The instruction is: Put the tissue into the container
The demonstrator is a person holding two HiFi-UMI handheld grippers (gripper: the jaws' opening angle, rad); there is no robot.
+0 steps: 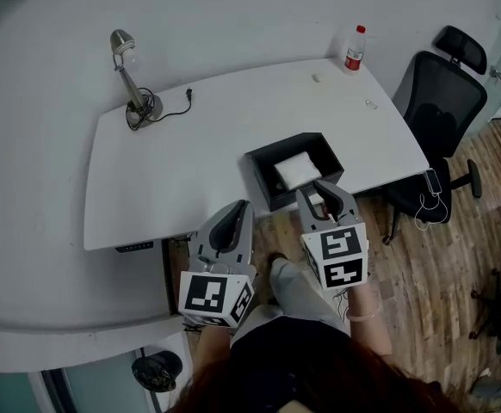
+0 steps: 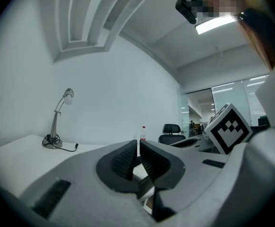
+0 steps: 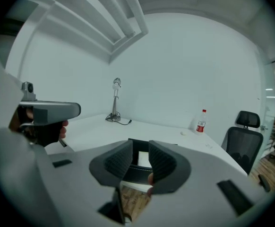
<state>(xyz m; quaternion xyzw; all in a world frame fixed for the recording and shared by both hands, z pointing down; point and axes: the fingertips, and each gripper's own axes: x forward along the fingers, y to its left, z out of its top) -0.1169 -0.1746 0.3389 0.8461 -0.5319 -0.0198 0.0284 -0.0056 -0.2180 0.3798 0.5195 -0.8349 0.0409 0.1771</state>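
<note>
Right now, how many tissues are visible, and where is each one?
1. The white tissue lies inside the black container, which stands at the near edge of the table. More could be hidden beneath it.

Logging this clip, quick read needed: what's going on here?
A person stands at a white desk with a gripper in each hand. The white tissue lies inside the black container, so the task looks done. The right gripper hovers by the container's near side, jaws slightly apart and empty. The left gripper hangs beside it, jaws together, holding nothing.
</note>
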